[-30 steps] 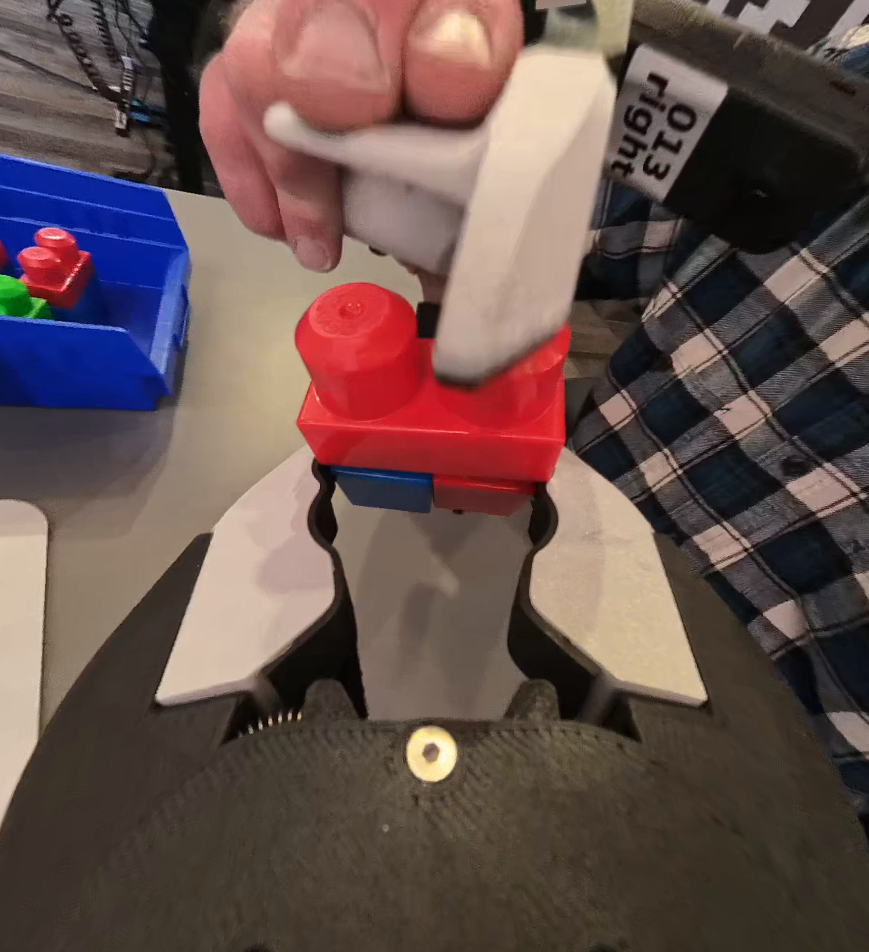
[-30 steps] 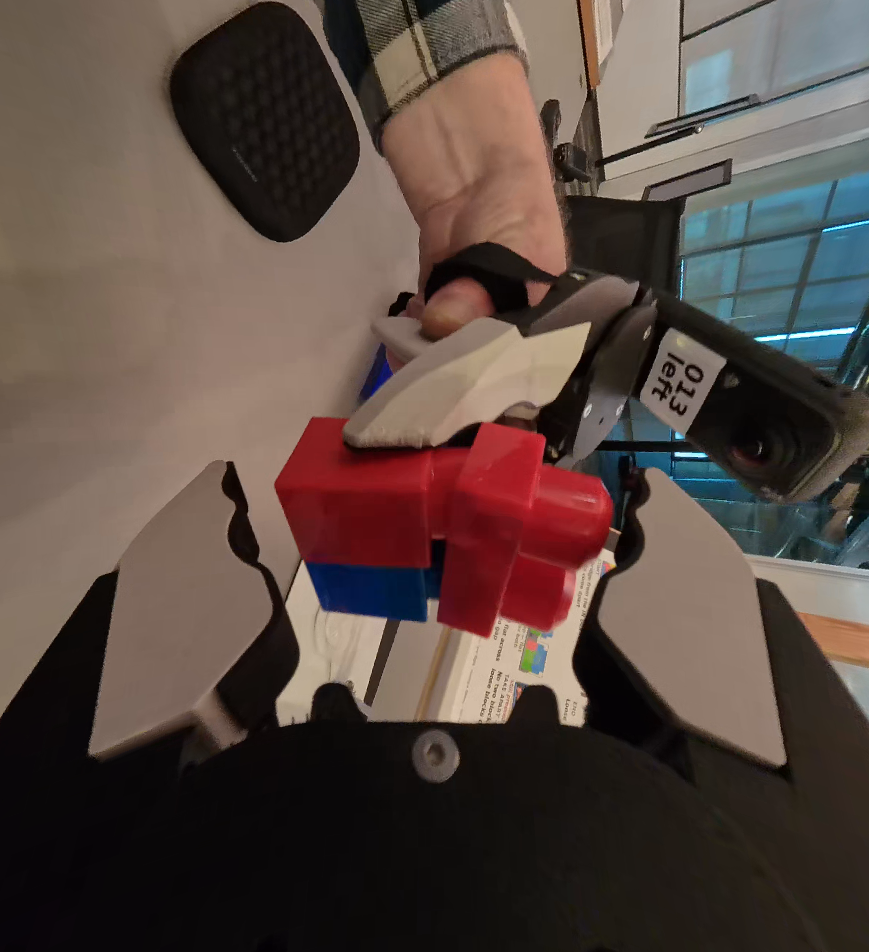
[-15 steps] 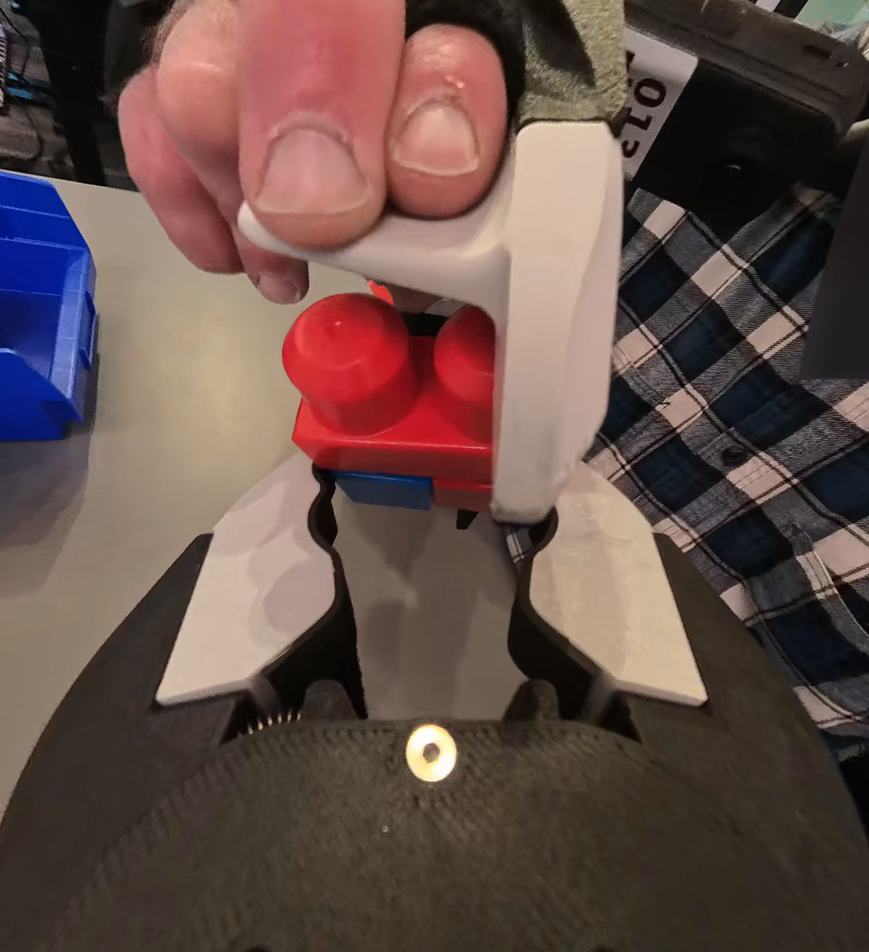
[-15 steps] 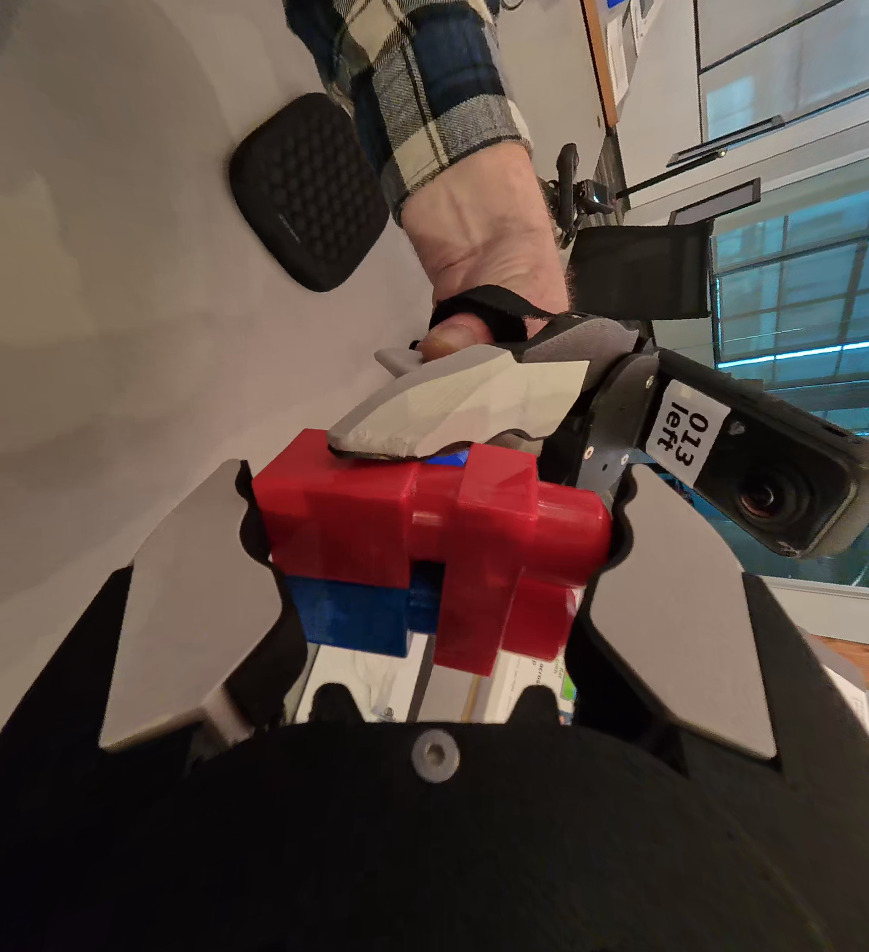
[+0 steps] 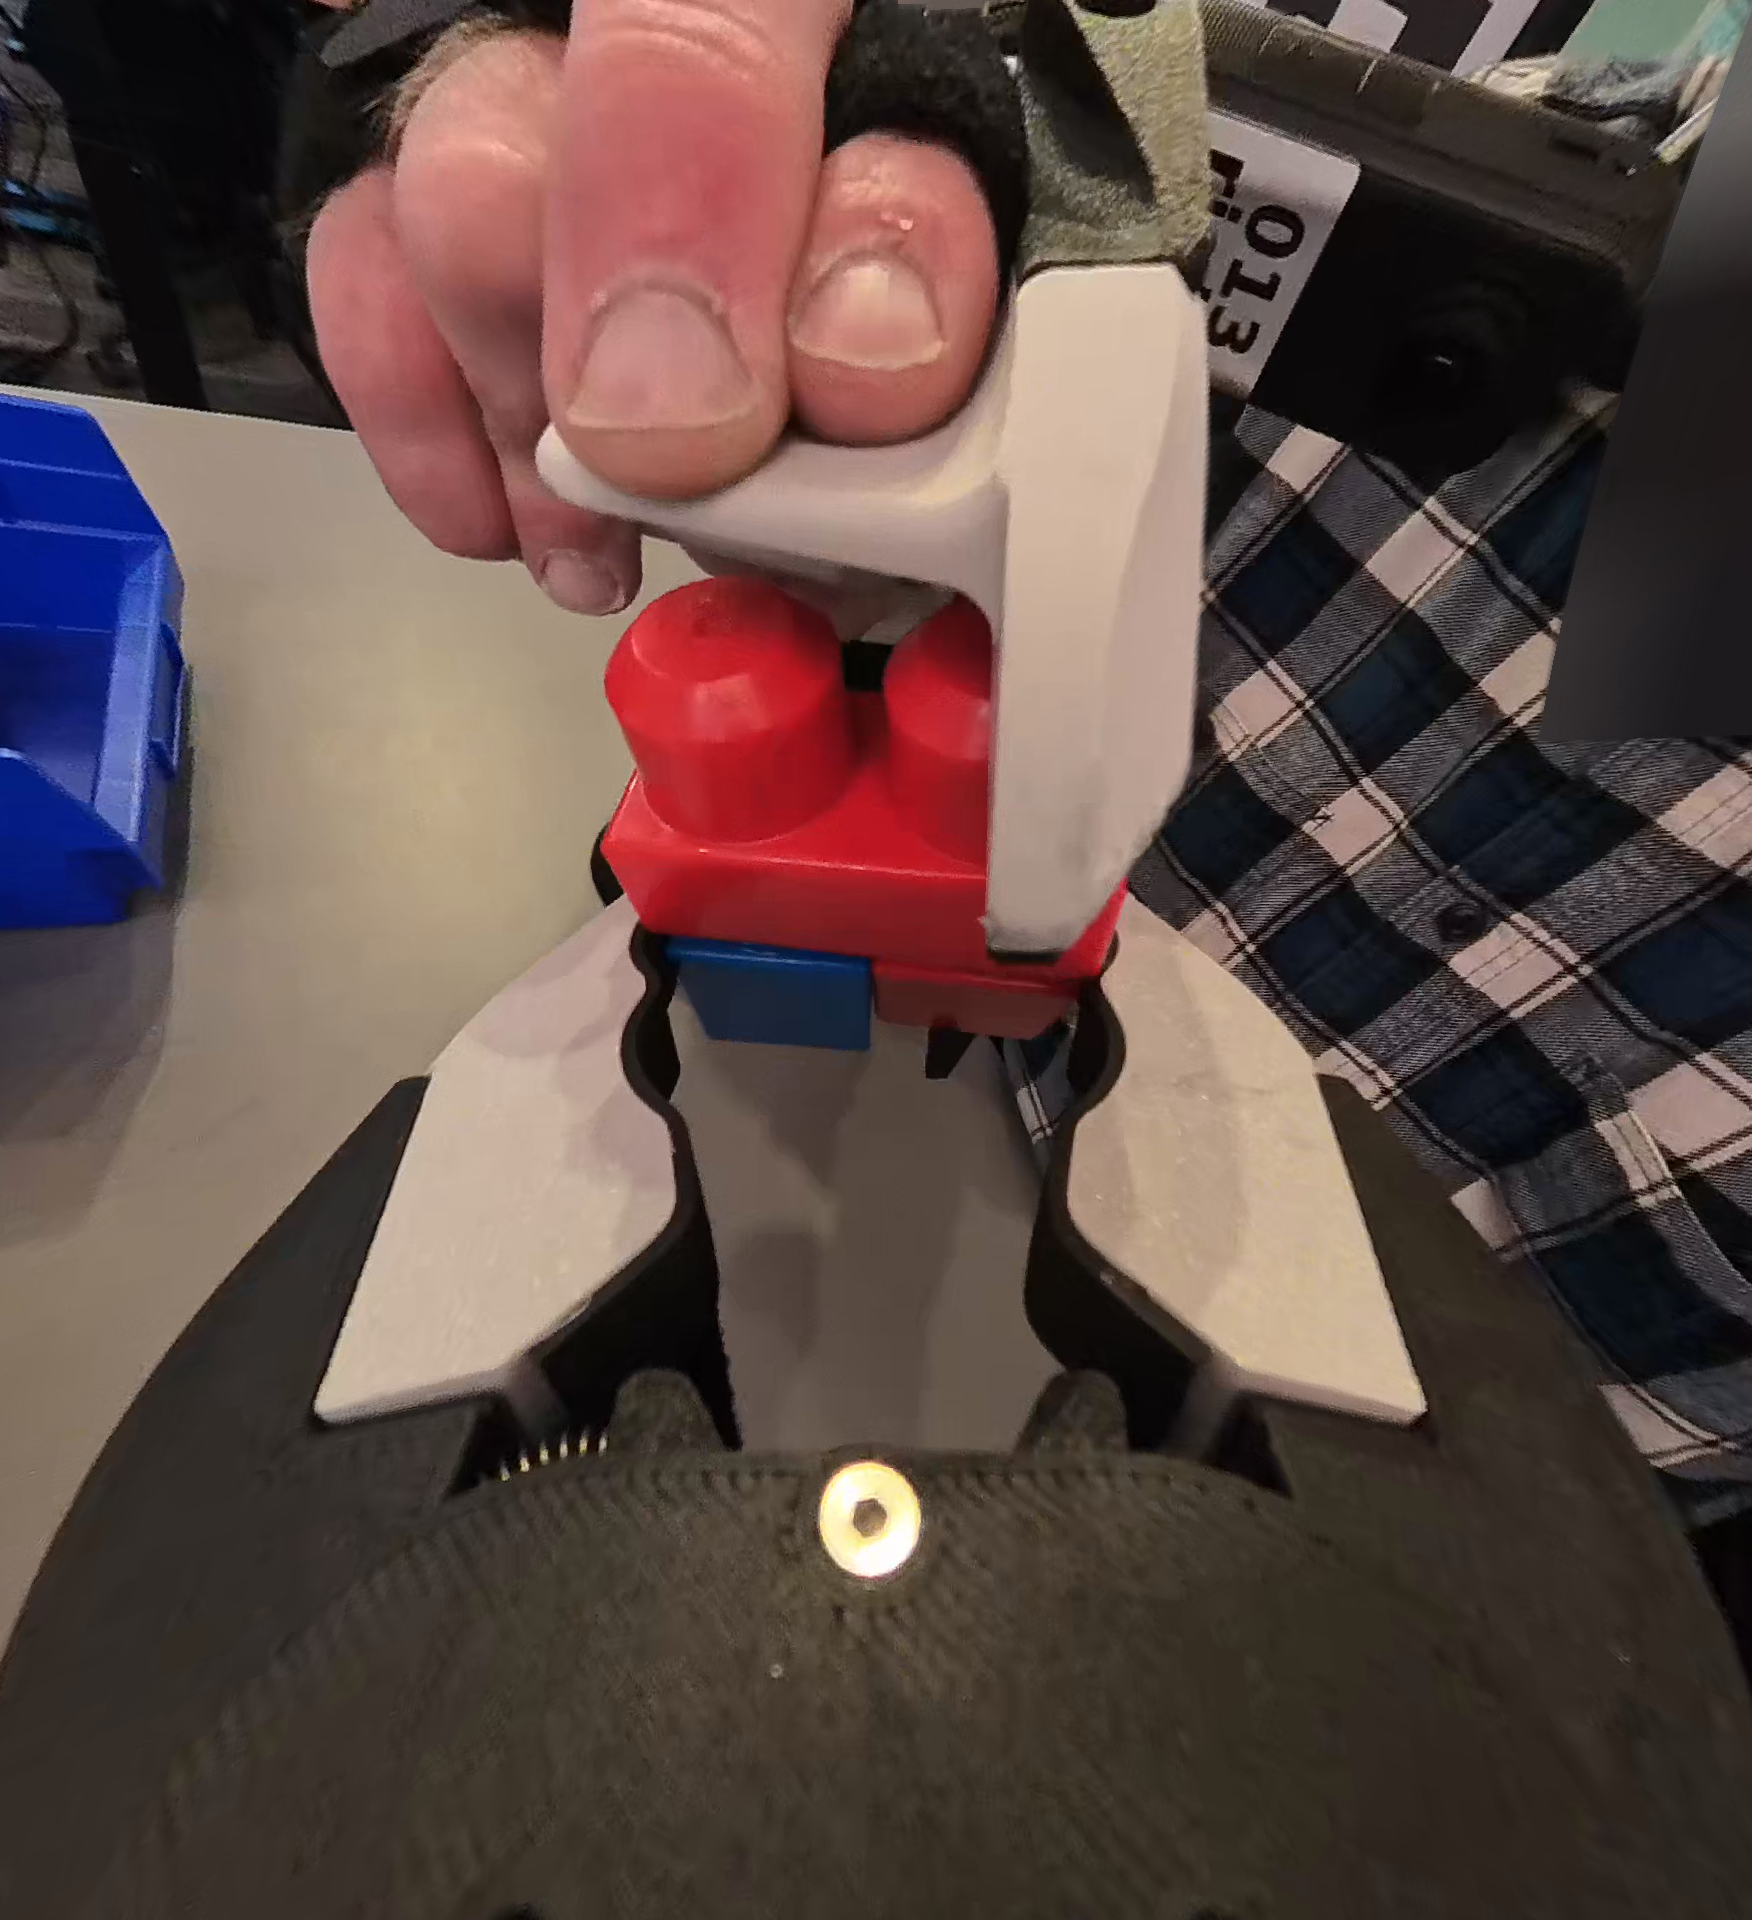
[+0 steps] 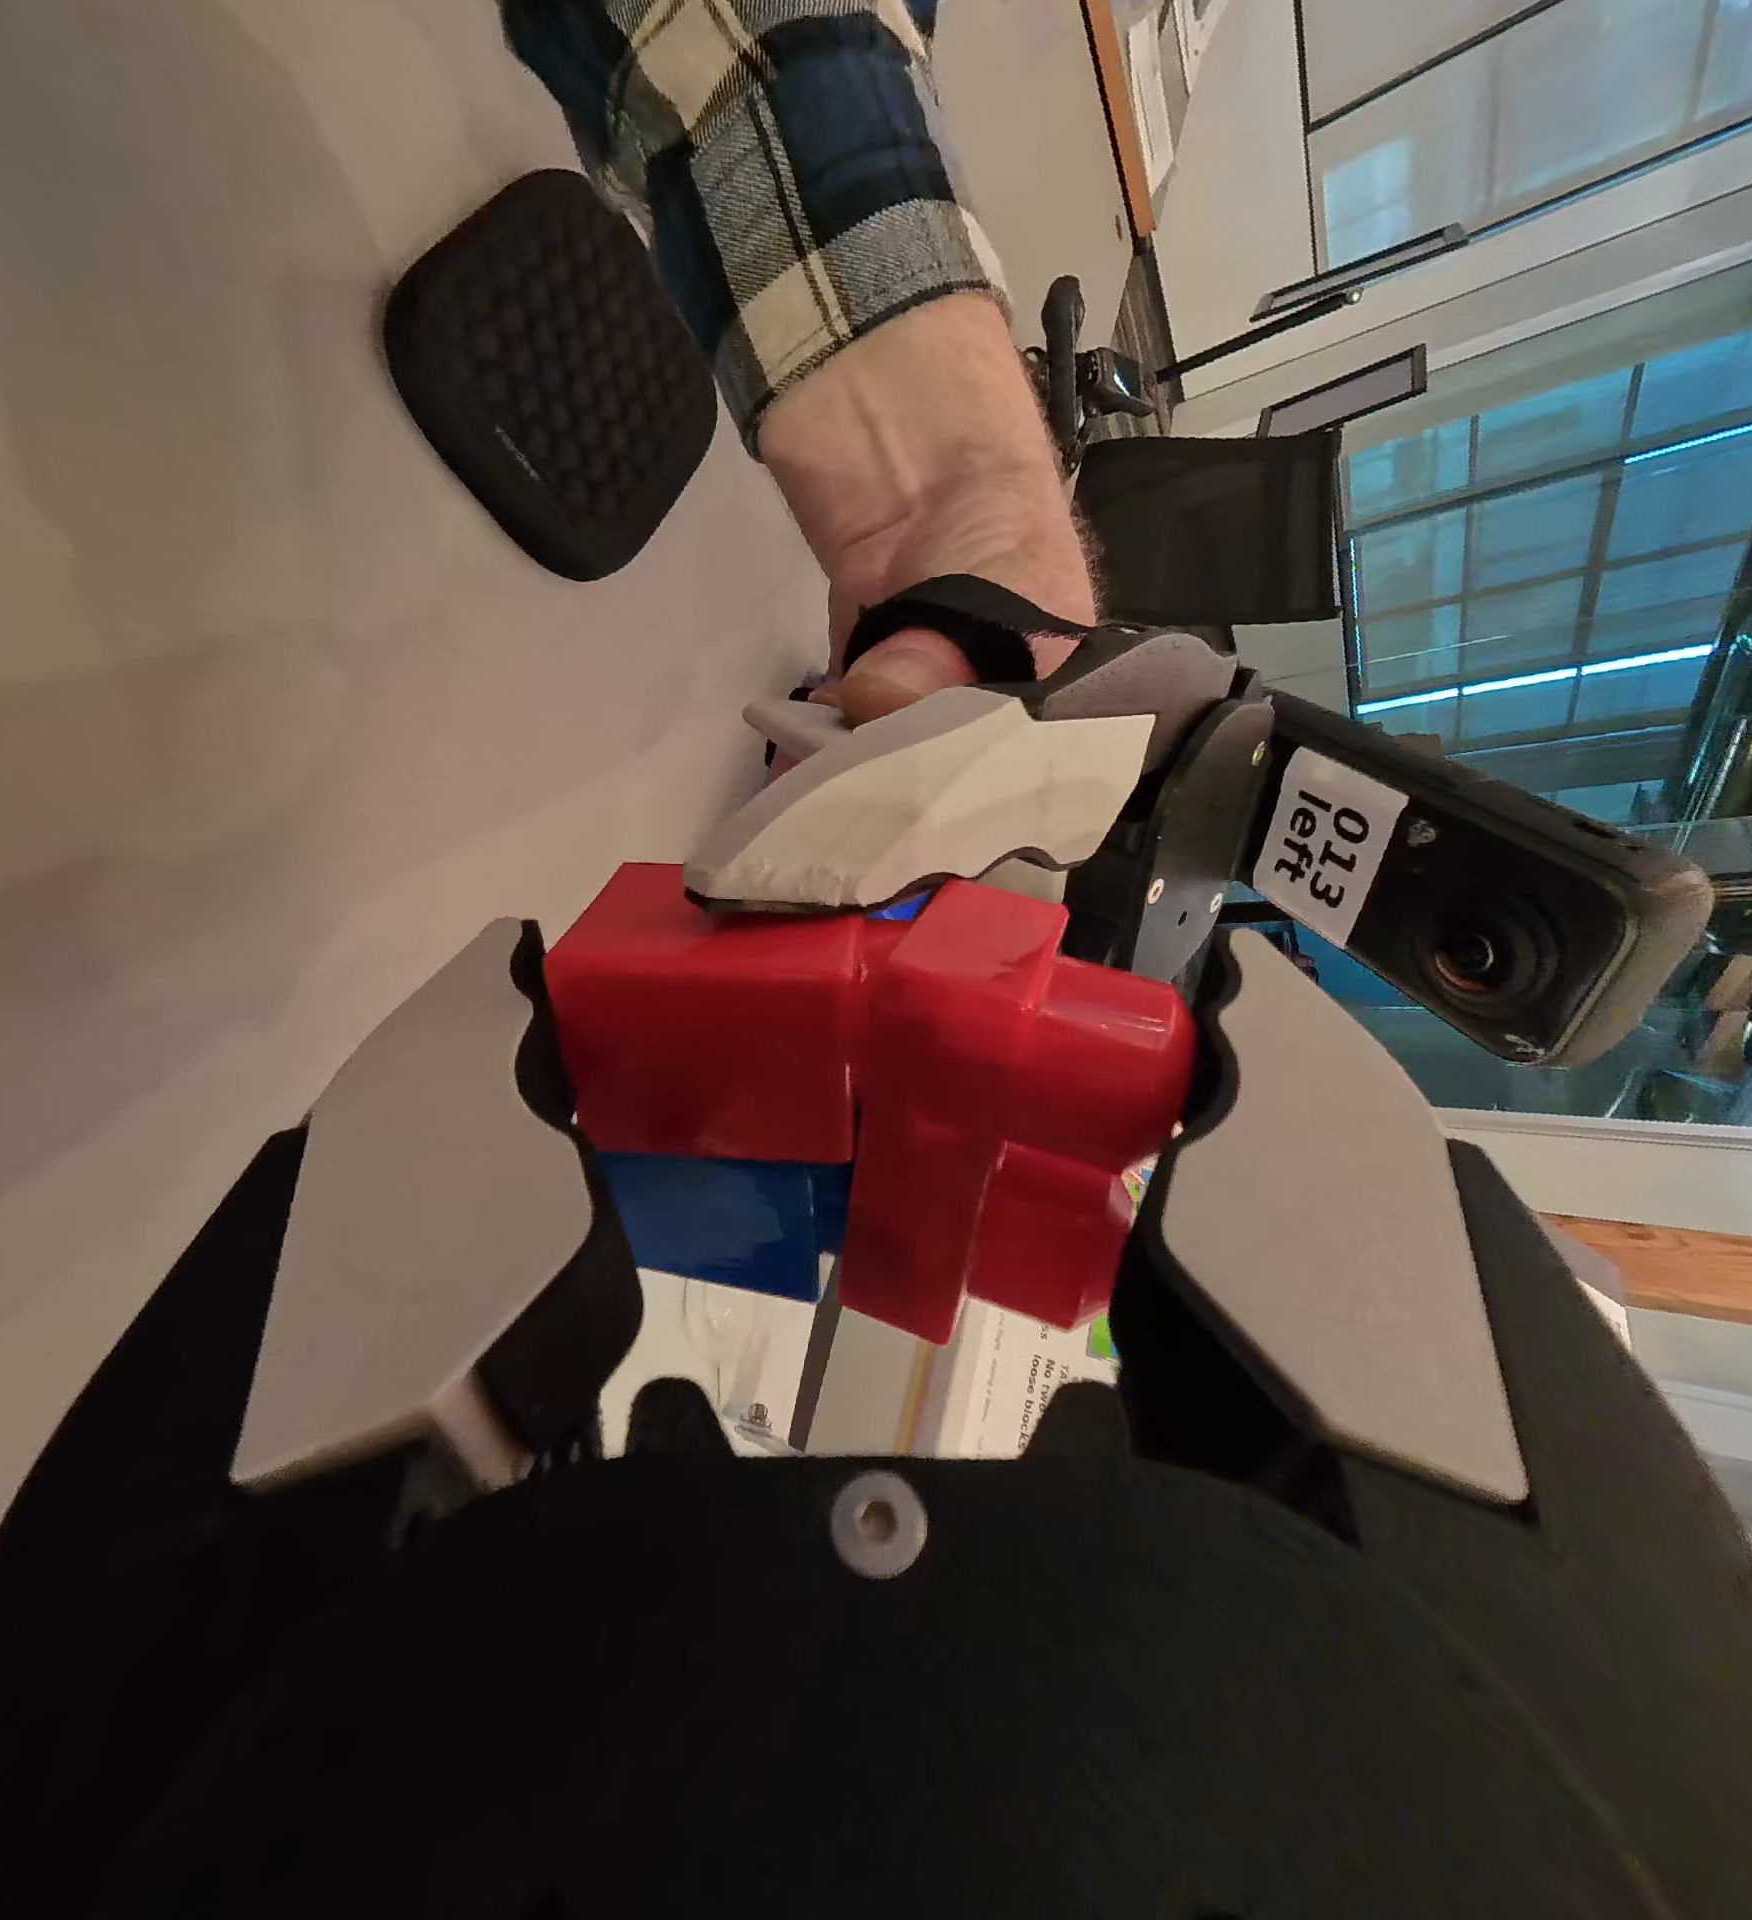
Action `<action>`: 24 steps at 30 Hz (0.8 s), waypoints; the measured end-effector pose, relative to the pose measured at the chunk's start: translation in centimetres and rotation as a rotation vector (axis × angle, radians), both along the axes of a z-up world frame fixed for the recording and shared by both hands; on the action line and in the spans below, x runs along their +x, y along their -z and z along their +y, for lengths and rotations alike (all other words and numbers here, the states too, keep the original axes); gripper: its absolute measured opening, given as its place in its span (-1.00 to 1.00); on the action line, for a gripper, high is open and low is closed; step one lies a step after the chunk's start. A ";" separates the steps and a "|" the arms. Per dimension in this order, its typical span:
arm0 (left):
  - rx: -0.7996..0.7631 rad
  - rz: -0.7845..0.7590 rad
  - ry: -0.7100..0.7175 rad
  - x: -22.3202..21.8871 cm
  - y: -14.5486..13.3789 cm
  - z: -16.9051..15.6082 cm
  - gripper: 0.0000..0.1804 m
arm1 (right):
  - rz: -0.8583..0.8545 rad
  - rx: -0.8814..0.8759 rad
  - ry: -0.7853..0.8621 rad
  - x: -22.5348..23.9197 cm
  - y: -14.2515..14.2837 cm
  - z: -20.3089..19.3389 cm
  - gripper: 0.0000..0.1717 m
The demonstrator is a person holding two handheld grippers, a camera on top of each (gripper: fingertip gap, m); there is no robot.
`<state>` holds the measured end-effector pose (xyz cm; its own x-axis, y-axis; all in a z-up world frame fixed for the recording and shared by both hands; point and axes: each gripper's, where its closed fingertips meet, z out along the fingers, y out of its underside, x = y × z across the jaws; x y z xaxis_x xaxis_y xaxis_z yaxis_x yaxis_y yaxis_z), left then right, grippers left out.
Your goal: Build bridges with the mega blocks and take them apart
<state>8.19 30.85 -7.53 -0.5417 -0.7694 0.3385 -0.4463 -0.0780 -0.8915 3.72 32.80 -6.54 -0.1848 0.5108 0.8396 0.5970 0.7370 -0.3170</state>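
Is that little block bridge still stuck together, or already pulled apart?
Together: the red top block sits flush across the blue block and the small red block, no gap between them, held in both sets of tongs.

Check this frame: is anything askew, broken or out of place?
Nothing stands out. The bridge, a red block across a blue and a red leg, looks intact and seated, clamped in the left gripper above the table.

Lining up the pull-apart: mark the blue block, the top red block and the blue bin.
blue block (image 5: 778, 1003), left wrist view, near face.
top red block (image 5: 799, 873), left wrist view, front wall.
blue bin (image 5: 41, 748), left wrist view, outer wall.
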 end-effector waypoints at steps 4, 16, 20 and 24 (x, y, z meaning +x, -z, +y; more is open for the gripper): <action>-0.024 -0.023 0.004 0.1 -0.1 0.0 -0.18 | 0.015 0.011 0.016 0.1 -0.1 0.1 0.35; -0.194 -0.225 -0.042 0.8 -3.3 0.7 -0.18 | 0.215 0.167 0.143 0.9 -3.3 1.0 0.34; -0.195 -0.313 -0.017 0.7 -3.7 0.2 -0.17 | 0.267 0.201 0.175 1.1 -4.0 0.8 0.34; -0.216 -0.333 -0.015 1.1 -3.4 -0.1 -0.17 | 0.246 0.205 0.177 1.1 -3.4 0.6 0.34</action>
